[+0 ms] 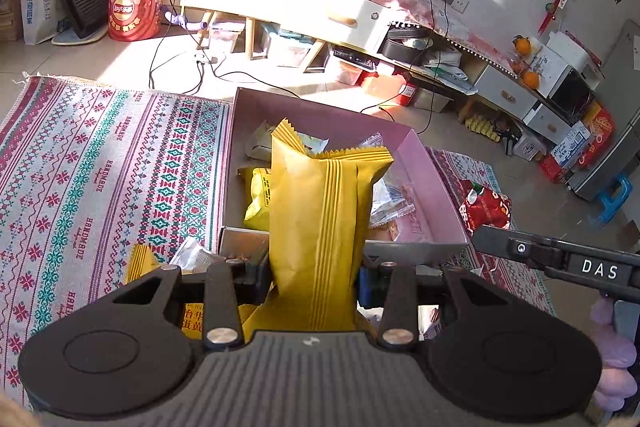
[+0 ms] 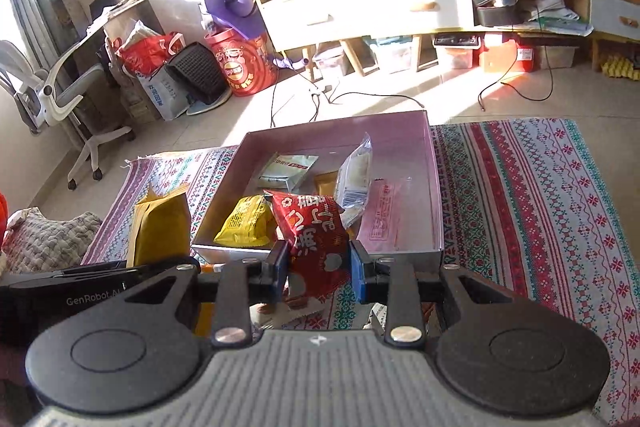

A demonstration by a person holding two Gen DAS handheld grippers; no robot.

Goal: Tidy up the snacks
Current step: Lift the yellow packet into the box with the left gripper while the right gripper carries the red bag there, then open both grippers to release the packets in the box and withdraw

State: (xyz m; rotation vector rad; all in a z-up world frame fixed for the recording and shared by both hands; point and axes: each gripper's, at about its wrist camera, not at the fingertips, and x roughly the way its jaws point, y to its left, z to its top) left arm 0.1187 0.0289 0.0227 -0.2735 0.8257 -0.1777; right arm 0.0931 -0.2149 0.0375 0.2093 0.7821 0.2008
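I have the left gripper (image 1: 316,275) clamped on a yellow snack bag (image 1: 320,211) and the right gripper (image 2: 318,267) clamped on a red snack bag (image 2: 316,239), both at the pink box's (image 2: 436,187) near edge. Both look light, crinkly and crushable; mid-body grips suit.

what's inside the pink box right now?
In the pink box: a yellow packet, a pale green-white sachet, a clear-wrapped snack and a brown piece. The red packet in the right hand-held gripper hides the near middle.
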